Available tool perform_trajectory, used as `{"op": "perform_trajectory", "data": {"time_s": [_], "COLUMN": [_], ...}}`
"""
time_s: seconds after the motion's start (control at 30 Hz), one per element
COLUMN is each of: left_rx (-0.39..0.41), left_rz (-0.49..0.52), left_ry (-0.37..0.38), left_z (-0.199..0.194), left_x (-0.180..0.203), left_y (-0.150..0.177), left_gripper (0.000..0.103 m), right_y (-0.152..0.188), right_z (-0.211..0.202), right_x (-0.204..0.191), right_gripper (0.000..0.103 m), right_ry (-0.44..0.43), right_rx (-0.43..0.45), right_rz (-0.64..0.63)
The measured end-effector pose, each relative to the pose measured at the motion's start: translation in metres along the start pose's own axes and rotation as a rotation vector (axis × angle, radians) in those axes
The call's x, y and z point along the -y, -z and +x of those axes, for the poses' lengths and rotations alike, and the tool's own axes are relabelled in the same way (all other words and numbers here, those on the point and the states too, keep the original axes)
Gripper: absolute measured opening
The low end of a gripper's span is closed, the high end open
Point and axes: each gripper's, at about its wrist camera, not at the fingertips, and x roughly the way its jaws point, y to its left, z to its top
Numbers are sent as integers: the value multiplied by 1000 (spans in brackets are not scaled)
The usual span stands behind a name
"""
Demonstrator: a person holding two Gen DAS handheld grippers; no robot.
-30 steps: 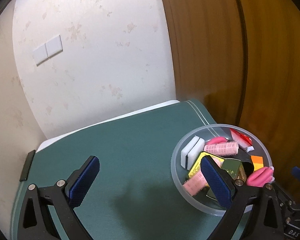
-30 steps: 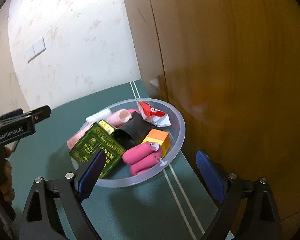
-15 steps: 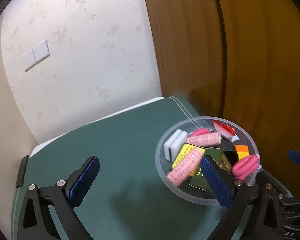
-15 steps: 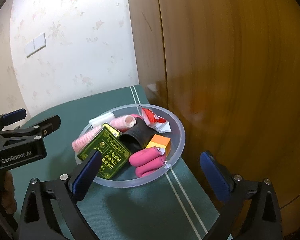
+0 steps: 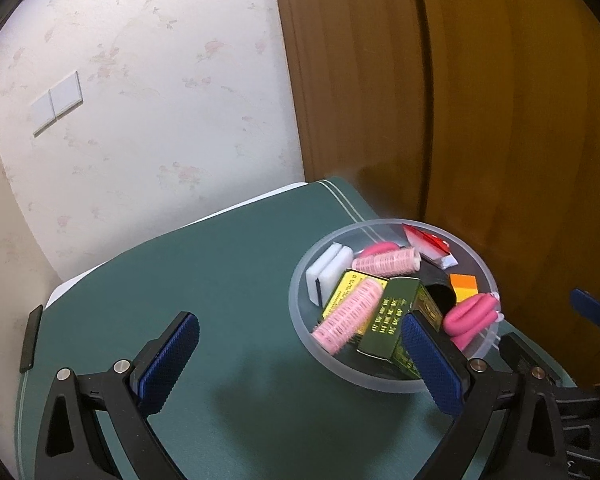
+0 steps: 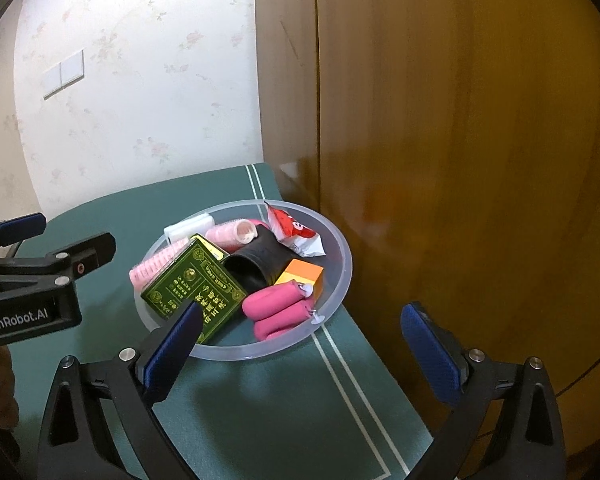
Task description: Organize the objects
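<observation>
A clear round plastic bowl (image 6: 342, 276) (image 5: 300, 276) stands on the green table cover, at its right side by the wooden door. Inside lie a green printed box (image 6: 192, 292) (image 5: 396, 316), pink hair rollers (image 5: 350, 316) (image 6: 232, 234), a bright pink sponge curler bundle (image 6: 278, 310) (image 5: 470, 318), a black cup (image 6: 260, 266), an orange block (image 6: 304, 274), a red and white packet (image 6: 296, 232) and white blocks (image 5: 328, 270). My right gripper (image 6: 304, 350) is open, wide, just in front of the bowl, with nothing between its fingers. My left gripper (image 5: 300, 364) is open over the cloth left of the bowl.
The green table cover (image 5: 220, 280) has bare room left of the bowl. A wooden door or cabinet (image 6: 460, 140) rises close on the right. Flowered wallpaper with a double wall switch (image 5: 58, 102) stands behind. A dark flat thing (image 5: 30, 338) lies at the table's left edge.
The right gripper's jaws have spread wider. Both views shifted slightly, and the bowl now sits a little further left in the left wrist view. Nothing in the bowl has moved.
</observation>
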Motion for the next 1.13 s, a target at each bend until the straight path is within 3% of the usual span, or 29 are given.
{"op": "perform_trajectory", "data": {"time_s": [1.13], "left_rx": [9], "left_rz": [61], "left_ry": [17], "left_z": [-18], "left_x": [11], "left_y": [9], "left_gripper": [103], "right_y": [13], "right_z": [-12], "right_x": [0], "right_gripper": [100], "right_ry": [22], "right_rx": [-8], "right_rz": [-12]}}
